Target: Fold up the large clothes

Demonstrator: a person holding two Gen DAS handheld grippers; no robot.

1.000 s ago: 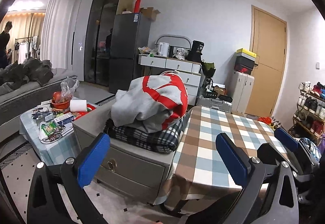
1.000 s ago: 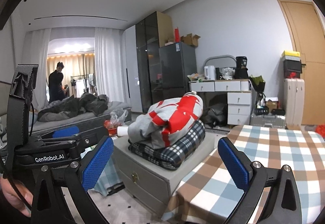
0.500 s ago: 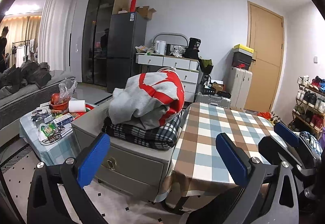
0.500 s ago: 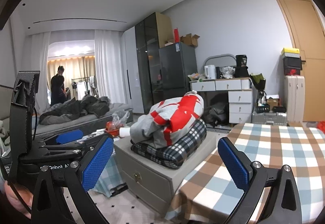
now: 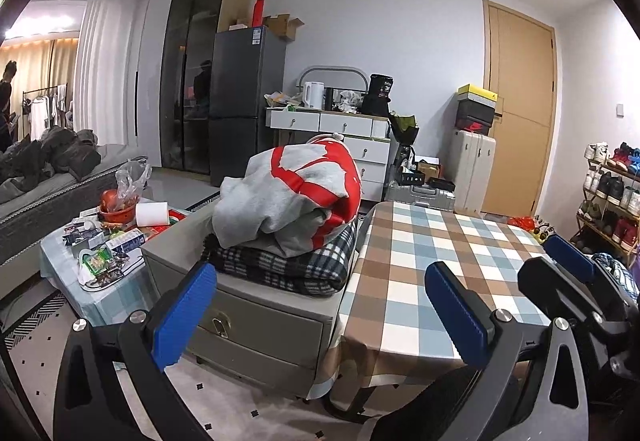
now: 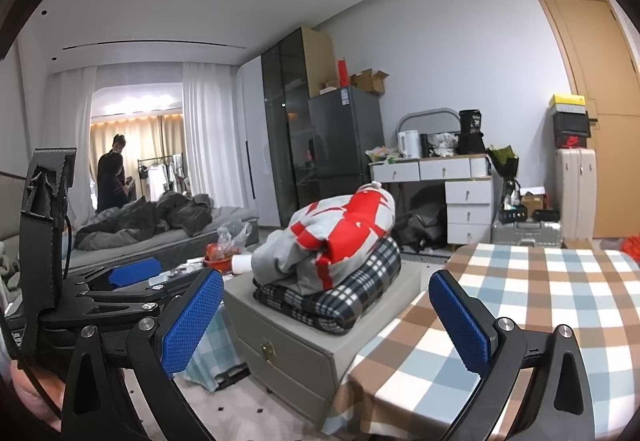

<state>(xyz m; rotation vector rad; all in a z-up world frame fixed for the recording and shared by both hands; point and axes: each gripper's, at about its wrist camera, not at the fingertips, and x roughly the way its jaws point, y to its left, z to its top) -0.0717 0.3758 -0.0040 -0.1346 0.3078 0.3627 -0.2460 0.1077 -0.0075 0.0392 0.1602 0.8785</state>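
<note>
Both hand-held grippers, left (image 5: 320,309) and right (image 6: 326,311), were wide and empty; best to seize the grey-red sweatshirt (image 5: 292,197) atop the plaid blanket (image 5: 296,265) by its edge.

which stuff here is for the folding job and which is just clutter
For the job: grey and red sweatshirt, plaid blanket under it, checked table, left gripper, right gripper, both open.

Lying about: kettle, suitcase, shoe rack, paper roll.
</note>
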